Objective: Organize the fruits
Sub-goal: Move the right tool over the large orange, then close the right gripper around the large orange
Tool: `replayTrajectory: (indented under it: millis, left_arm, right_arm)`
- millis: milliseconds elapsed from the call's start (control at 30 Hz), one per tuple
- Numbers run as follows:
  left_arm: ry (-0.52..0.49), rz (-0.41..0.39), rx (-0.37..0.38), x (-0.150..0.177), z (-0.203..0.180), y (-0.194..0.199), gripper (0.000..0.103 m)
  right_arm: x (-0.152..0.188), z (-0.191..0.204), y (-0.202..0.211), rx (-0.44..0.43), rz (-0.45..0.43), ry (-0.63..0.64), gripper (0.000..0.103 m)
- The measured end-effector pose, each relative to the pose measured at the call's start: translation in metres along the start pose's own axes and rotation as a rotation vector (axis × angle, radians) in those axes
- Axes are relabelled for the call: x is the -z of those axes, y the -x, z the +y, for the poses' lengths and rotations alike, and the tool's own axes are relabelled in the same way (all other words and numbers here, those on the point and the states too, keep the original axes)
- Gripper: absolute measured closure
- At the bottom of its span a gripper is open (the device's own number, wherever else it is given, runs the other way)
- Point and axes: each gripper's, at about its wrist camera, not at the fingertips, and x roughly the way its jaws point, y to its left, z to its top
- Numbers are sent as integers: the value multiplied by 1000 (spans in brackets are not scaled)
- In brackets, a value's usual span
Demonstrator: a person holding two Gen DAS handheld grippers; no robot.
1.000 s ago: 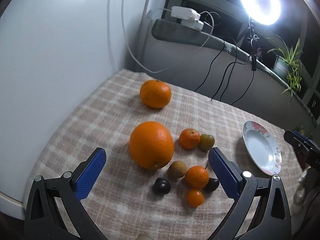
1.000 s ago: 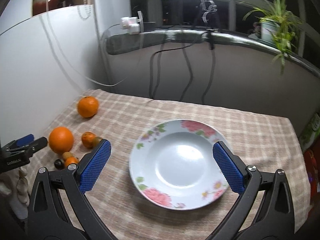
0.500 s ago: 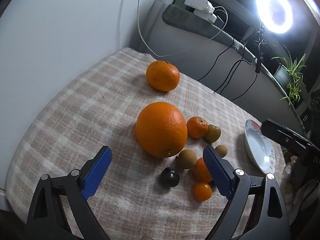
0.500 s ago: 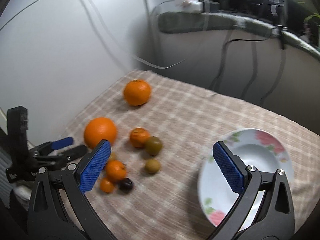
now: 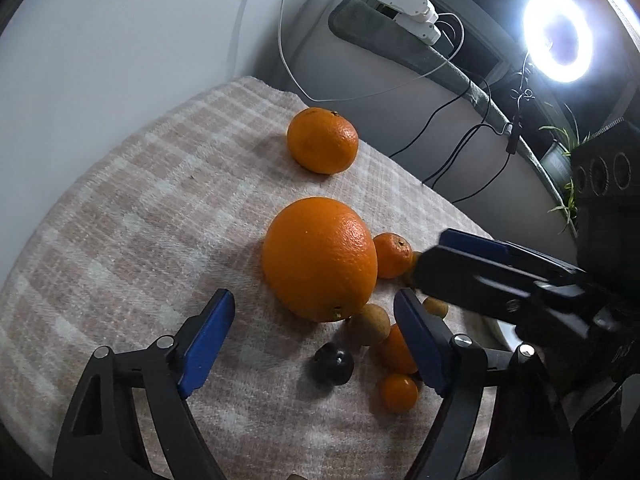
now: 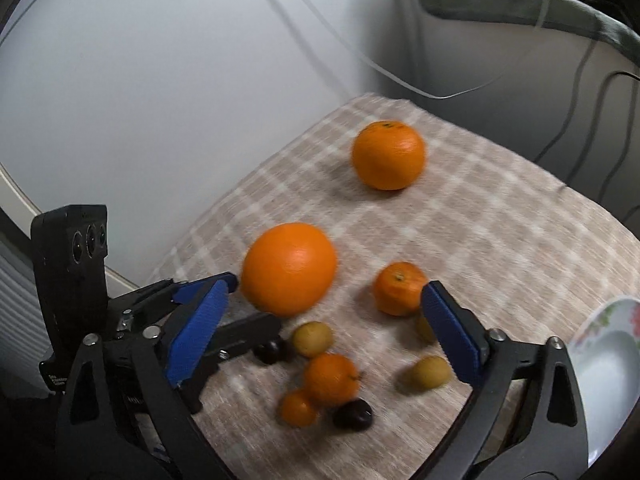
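A large orange (image 5: 319,258) (image 6: 289,269) lies on the checked cloth, with a smaller orange (image 5: 323,139) (image 6: 388,155) behind it. A tangerine (image 5: 392,255) (image 6: 399,288), several small orange, tan and dark fruits (image 5: 333,368) (image 6: 330,378) cluster near it. My left gripper (image 5: 314,336) is open and empty, just short of the large orange. My right gripper (image 6: 322,330) is open and empty above the small fruits; its fingers (image 5: 472,268) show in the left wrist view.
A white flowered plate (image 6: 604,364) sits at the cloth's right edge. A white wall (image 5: 120,40) borders the left side. Cables, a power strip (image 5: 410,8), a ring light (image 5: 558,46) and a potted plant (image 5: 560,152) stand behind the table.
My right gripper has swung left from over the plate to over the fruit cluster. My left gripper has moved closer to the large orange. No fruit has moved.
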Motion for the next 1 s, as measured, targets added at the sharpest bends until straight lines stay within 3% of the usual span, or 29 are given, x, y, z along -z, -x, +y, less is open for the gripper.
replayTrajectory:
  millis: [467,1000]
  left_arm:
    - [18,12,21,-5,7,-8,29]
    - [31,31,40,-10,8,-16,29]
  right_arm:
    - [-13,12,-47,-75,102,30,26]
    - [-19,7,-66,-92,144,18,27]
